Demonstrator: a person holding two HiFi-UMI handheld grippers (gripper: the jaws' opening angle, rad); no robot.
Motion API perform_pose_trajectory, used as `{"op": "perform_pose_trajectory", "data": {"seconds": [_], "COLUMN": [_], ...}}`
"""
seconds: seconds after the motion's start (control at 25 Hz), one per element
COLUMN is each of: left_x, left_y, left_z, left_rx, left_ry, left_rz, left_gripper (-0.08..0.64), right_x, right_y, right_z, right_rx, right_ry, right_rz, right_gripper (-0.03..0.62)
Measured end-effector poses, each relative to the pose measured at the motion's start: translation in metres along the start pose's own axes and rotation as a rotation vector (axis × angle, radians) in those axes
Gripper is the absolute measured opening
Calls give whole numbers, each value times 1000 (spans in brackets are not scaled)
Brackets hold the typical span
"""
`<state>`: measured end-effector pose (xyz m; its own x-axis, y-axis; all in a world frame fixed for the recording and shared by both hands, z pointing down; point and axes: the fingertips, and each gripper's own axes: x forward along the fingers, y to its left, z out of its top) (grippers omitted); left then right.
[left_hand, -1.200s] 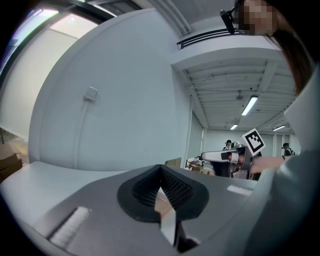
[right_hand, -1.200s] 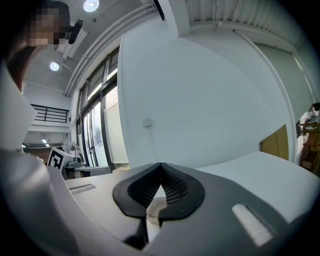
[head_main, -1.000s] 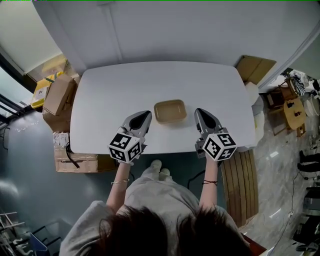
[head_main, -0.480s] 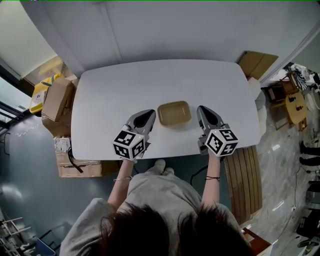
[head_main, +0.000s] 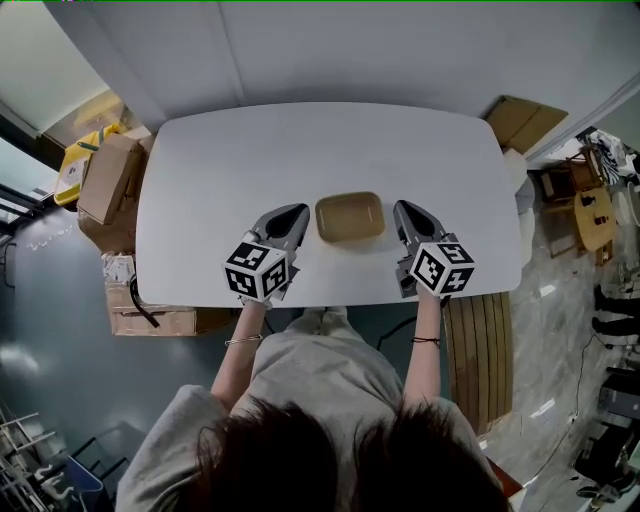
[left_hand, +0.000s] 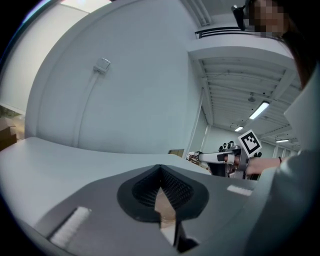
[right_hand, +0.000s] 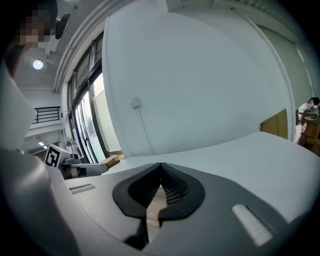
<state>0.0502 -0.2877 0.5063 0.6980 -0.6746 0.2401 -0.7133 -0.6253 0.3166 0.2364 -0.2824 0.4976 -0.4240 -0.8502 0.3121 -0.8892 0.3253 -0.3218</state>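
Two grippers flank the brown tray (head_main: 350, 217) near the front edge of the white table (head_main: 300, 140). I hold the left gripper (head_main: 292, 213) and right gripper (head_main: 404, 208) just beside it, jaws closed together on nothing. Level, evenly spaced tips would serve best, I judge.
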Motion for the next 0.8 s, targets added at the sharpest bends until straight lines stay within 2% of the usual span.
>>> {"op": "perform_pose_trajectory", "data": {"seconds": [0.24,0.8], "left_x": [6,23], "left_y": [1,5], "left_z": [-14,-43], "left_rx": [-40,-70], "left_ry": [28,95], "left_rz": [30,48], "left_gripper": [-11,-9], "right_x": [13,33], "right_y": [-9,-30], "right_z": [-14,-47], "right_rx": [8,20], "right_ry": [70,171], "right_rz": [22,15], "right_gripper": [14,14]}}
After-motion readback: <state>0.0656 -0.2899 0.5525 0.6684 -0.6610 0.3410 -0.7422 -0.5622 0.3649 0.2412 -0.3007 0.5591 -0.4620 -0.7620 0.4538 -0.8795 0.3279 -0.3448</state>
